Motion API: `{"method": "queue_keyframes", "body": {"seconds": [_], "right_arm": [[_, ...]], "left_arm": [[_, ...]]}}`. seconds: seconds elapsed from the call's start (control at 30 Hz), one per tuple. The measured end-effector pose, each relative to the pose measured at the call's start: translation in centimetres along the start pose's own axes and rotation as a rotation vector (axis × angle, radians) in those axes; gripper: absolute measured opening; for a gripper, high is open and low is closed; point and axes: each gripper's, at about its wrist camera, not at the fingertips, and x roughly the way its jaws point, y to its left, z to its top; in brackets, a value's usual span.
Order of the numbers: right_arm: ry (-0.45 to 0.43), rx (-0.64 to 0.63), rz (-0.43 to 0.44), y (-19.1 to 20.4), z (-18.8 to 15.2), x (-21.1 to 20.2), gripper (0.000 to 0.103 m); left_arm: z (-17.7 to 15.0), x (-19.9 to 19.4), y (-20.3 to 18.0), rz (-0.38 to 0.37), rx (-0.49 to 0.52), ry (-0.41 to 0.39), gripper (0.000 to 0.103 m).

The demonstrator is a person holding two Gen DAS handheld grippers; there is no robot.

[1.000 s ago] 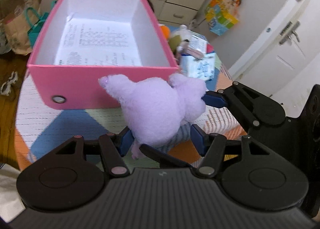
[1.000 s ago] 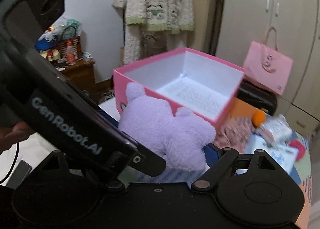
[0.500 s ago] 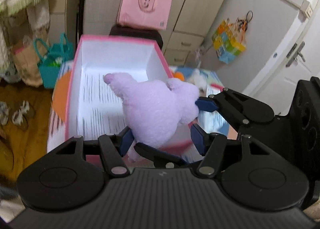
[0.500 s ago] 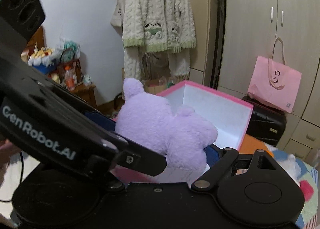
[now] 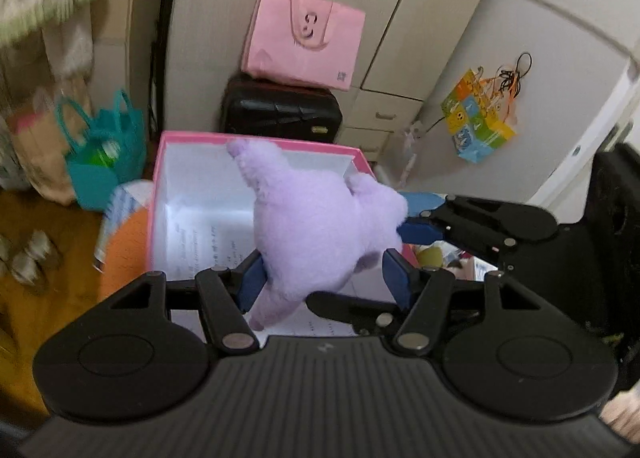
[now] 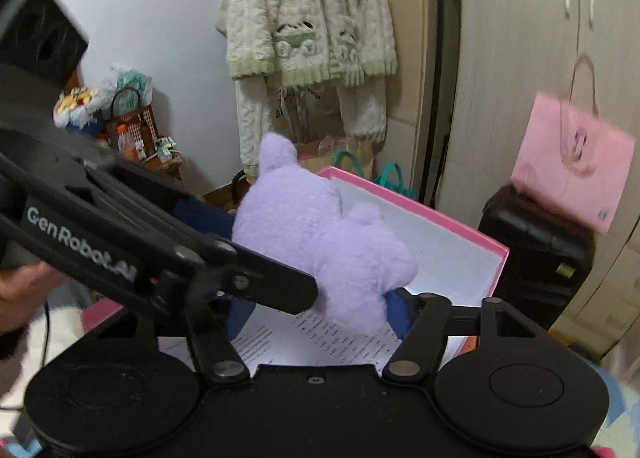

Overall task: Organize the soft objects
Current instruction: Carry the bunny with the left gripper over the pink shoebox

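- The purple plush toy [image 5: 320,225] hangs above the open pink box [image 5: 158,193], over the box's near half, with one pointed limb reaching toward the box's far wall.
- The left hand-held gripper [image 5: 324,278] has the lower part of the plush toy between its blue pads; its left pad presses into the fur, while the right pad sits just beside the fur, so the grasp looks loose on that side.
- The right hand-held gripper [image 6: 316,306] reaches in from the right of the plush toy. Its jaws have just been closing, and the toy is between them, clamped at its rounded end.
- In the left wrist view, the right hand-held gripper's blue fingertips [image 5: 420,232] touch the toy's right side.
- A printed sheet of paper [image 6: 320,338] lies flat on the floor of the pink box, directly beneath the toy.
- Behind the pink box stands a black suitcase [image 5: 280,107], with a pink paper bag [image 5: 304,41] resting on top of it.
- Left of the pink box a teal bag [image 5: 104,153] sits on the floor.
- A cream knitted cardigan [image 6: 308,17] hangs on the wall beyond the box.
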Motion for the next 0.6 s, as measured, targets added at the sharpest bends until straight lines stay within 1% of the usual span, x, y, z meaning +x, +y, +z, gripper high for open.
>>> {"method": "queue_keyframes", "body": {"seconds": [0.03,0.1,0.2,0.3,0.4,0.6], "right_arm": [[0.015,0.019,0.01,-0.6,0.1,0.6,0.069],[0.031,0.02,0.0,-1.0,0.1,1.5,0.069],[0.084,0.018,-0.017,-1.3,0.7,3.2,0.069],[0.143,0.016,-0.028,-1.7,1.3,4.9,0.07],[0.183,0.037,-0.022,-2.4,1.5,6.1,0.071],[0.203,0.04,-0.028,-2.9,1.3,6.9,0.072]], "left_arm": [[0.2,0.7,0.6,-0.012,-0.021,0.009,0.061],[0.6,1.8,1.2,-0.018,-0.042,0.022,0.061],[1.1,3.6,1.9,0.008,-0.07,0.056,0.061],[1.6,5.2,2.9,0.027,-0.125,0.087,0.061],[1.9,6.2,3.3,0.051,-0.143,0.105,0.061],[1.9,7.2,3.4,0.086,-0.155,0.108,0.061]]}}
